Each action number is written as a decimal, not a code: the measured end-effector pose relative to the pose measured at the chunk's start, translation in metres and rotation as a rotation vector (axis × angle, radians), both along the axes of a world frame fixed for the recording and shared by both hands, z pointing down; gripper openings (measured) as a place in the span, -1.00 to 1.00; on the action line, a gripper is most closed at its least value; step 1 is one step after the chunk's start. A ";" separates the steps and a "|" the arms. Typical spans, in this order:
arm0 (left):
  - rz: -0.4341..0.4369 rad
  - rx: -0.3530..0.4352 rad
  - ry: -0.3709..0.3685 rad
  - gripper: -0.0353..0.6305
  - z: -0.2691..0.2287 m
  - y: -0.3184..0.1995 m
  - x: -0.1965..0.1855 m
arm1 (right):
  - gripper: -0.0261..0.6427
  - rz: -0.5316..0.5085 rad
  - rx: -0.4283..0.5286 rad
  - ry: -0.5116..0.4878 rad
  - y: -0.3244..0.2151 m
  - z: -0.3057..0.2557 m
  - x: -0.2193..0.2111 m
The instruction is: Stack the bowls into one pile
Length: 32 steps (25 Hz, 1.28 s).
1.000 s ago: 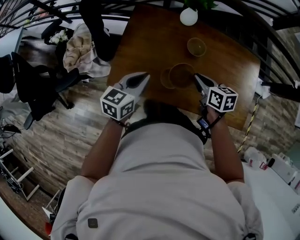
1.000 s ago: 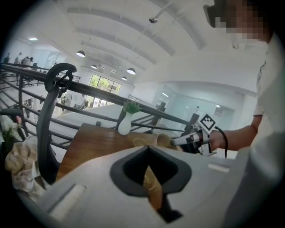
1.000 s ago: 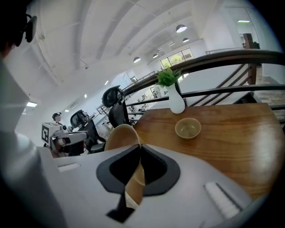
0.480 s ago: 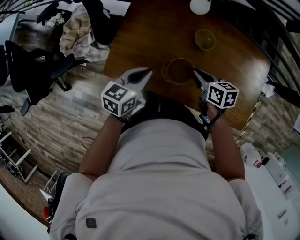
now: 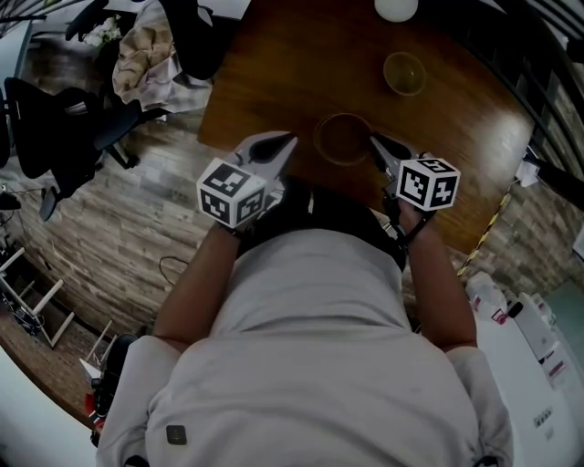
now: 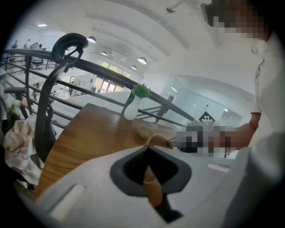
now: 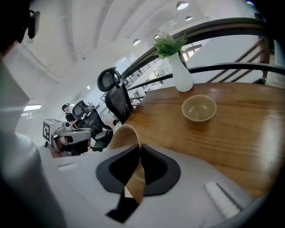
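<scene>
Not finished yet, maybe halfway at best. On the left, the left tool (image 5: 285, 143) hangs over the near edge of the worktop (image 5: 274, 73) with its jaws closed. I can't make out anything gripped in it, and no bowl shows at its tips from above.

In the middle, the big bowl (image 5: 345, 139) sits low near that same edge. There's a hint of a second rim peeking out on its left, so it may already be resting on another bowl, but I can't say for sure.

The right tool (image 5: 376, 142) is clamped on the big bowl's right rim. Further right and back, the small bowl (image 5: 403, 73) stands alone near the vase (image 5: 395, 7), well apart. That one has to join the pile.
</scene>
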<state>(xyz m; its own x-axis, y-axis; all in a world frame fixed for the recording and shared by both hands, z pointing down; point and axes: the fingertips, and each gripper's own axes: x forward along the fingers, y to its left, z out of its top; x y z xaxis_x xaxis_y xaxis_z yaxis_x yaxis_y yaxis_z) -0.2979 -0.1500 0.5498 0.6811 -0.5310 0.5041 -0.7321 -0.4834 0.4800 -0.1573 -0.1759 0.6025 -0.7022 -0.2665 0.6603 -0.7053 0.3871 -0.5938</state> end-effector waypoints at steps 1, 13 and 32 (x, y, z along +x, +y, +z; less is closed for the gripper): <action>-0.002 0.001 -0.001 -0.88 0.000 -0.001 -0.001 | -0.84 -0.001 -0.003 -0.001 0.001 0.001 -0.001; 0.007 -0.004 0.006 -0.88 0.000 0.002 -0.005 | -0.28 0.029 -0.027 0.065 0.000 0.011 0.007; 0.049 0.112 0.034 -0.88 -0.069 0.036 -0.027 | -0.76 0.068 0.147 0.033 0.032 -0.066 -0.009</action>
